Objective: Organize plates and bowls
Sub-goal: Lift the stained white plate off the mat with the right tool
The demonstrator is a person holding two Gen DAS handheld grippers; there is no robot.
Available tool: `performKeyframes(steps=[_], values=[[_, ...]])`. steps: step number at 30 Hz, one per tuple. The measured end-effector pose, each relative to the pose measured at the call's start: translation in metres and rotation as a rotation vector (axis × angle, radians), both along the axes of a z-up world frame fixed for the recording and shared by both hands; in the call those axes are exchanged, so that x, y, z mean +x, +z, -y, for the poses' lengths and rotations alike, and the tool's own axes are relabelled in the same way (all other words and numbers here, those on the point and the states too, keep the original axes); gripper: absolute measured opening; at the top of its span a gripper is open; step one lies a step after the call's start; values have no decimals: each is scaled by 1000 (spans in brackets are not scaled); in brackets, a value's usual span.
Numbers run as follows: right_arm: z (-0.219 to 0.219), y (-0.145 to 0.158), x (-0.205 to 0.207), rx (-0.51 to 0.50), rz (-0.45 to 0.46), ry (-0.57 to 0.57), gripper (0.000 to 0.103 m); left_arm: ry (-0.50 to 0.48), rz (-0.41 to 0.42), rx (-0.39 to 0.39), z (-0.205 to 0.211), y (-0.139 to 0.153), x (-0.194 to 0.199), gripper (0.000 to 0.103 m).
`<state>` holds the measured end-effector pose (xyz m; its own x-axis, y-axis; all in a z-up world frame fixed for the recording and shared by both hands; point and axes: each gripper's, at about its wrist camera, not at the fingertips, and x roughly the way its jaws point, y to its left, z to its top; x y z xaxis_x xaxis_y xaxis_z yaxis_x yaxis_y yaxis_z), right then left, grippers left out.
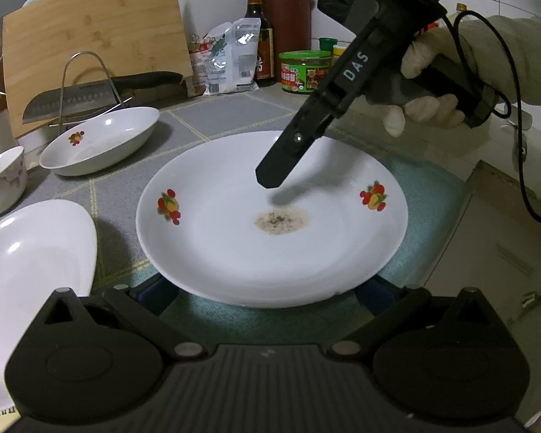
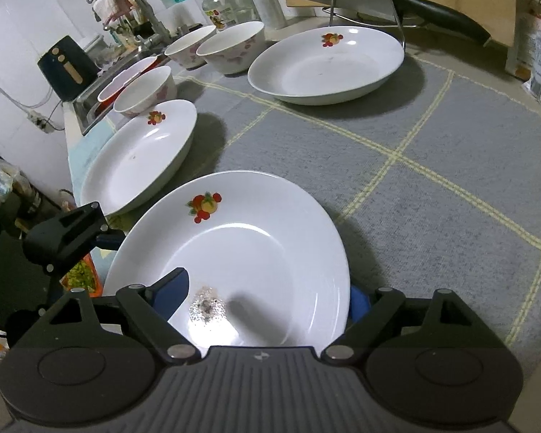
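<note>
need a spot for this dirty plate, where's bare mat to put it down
Bare grey mat lies right of the held plate, in front of the plate by the knife rack. The sink side is crowded: another plate and bowls.

On the grey checked counter mat [image 2: 451, 137] I count three white plates with fruit decals: the soiled white plate nearest me [image 2: 234, 252], a second fruit-print plate to its left [image 2: 137, 158], and a third by the wire rack [image 2: 328, 65]. I count three white ceramic bowls with faded pink flowers: one near the sink [image 2: 146, 88] and a pair further back [image 2: 189, 47] [image 2: 232, 50]. One red-and-white bowl [image 2: 121, 79] sits in the sink. I see one bamboo cutting board [image 1: 93, 47], one black-handled cleaver [image 1: 90, 97], one dark sauce bottle [image 1: 259, 36] and one green-lidded jar [image 1: 304, 72].
</note>
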<state>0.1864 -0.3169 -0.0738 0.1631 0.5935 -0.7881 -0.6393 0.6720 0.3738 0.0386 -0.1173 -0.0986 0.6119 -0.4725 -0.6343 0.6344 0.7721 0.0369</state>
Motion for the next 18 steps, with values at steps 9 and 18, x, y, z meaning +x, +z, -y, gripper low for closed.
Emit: performKeyframes(steps=[9,18], values=[[1,0,1,6,-11,2,91,-1,-12,23,3,2,2,103],[5,7,0,6,3,-2,91,-6,-34,28,6,13,10,102]])
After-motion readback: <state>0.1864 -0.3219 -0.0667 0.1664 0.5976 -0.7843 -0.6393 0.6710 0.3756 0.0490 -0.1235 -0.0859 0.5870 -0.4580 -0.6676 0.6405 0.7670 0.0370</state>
